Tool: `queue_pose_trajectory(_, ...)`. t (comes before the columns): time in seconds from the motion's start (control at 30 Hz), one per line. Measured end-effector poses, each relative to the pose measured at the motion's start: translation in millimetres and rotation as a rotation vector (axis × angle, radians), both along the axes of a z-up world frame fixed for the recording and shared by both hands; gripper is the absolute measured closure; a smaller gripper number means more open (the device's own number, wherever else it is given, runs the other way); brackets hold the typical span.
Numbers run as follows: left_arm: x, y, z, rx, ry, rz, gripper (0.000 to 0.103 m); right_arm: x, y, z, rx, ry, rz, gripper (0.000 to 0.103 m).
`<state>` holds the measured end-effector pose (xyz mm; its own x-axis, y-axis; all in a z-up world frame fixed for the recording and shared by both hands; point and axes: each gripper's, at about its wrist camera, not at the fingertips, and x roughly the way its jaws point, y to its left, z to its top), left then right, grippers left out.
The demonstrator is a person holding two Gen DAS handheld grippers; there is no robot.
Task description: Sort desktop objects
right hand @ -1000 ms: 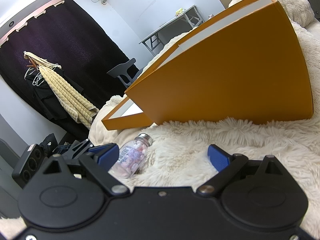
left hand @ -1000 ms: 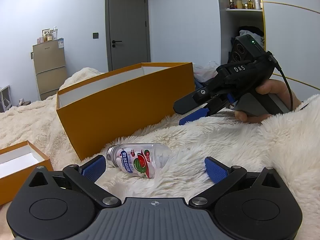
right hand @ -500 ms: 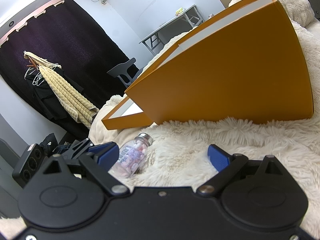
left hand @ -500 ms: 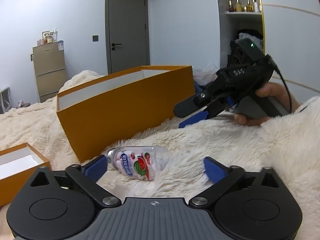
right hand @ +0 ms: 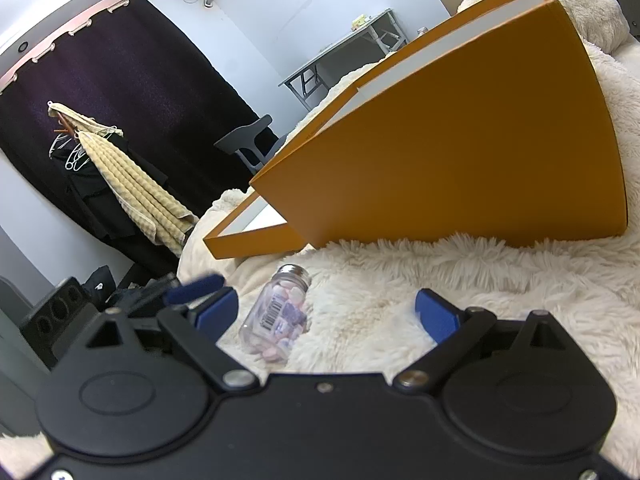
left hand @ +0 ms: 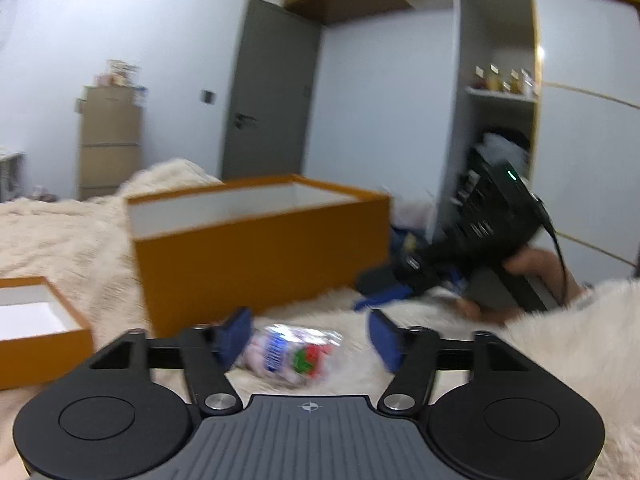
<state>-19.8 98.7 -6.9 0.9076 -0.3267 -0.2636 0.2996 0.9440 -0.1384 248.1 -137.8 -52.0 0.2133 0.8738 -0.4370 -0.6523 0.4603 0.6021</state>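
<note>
A small clear bottle (left hand: 296,354) with a silver cap and a watermelon label lies on its side on the fluffy cream blanket (left hand: 560,344). My left gripper (left hand: 308,330) straddles it, jaws opening: the left pad (left hand: 236,336) is at the cap end, the right pad (left hand: 382,344) stands clear of it. The left wrist view is blurred. In the right wrist view the same bottle (right hand: 280,316) rests on the blanket ahead of my right gripper (right hand: 326,310), which is open and holds nothing. A hand holds the right gripper (left hand: 384,288) to the right of the bottle.
A large open orange box (left hand: 260,256) stands just behind the bottle. A smaller, shallow orange box (left hand: 40,332) lies to its left. Beyond the blanket are a door, a cabinet and a shelf with bottles. In the right wrist view the big box (right hand: 460,168) fills the upper right.
My left gripper's jaws have come much closer together around the bottle, and its view has rolled and shifted, now blurred. The bottle still lies on the blanket. The right gripper has not moved.
</note>
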Motion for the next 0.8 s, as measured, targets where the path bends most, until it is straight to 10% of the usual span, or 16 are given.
queue_pose_trajectory(0.43, 6.6, -7.1, -7.5, -0.016, 0.034, -0.024, 0.020, -0.4, 1.4, -0.6, -0.005, 0.002, 0.005, 0.008)
queue_pose_trajectory(0.6, -3.0, 5.7, -1.3, -0.048, -0.052, 0.110, 0.014, -1.5, 2.3, 0.3, -0.010, -0.004, 0.008, 0.007)
queue_pose_trajectory(0.8, -12.9, 28.0, 2.3, -0.122, -0.109, 0.229, 0.007, -29.5, 40.6, 35.4, -0.169, -0.229, 0.148, 0.010)
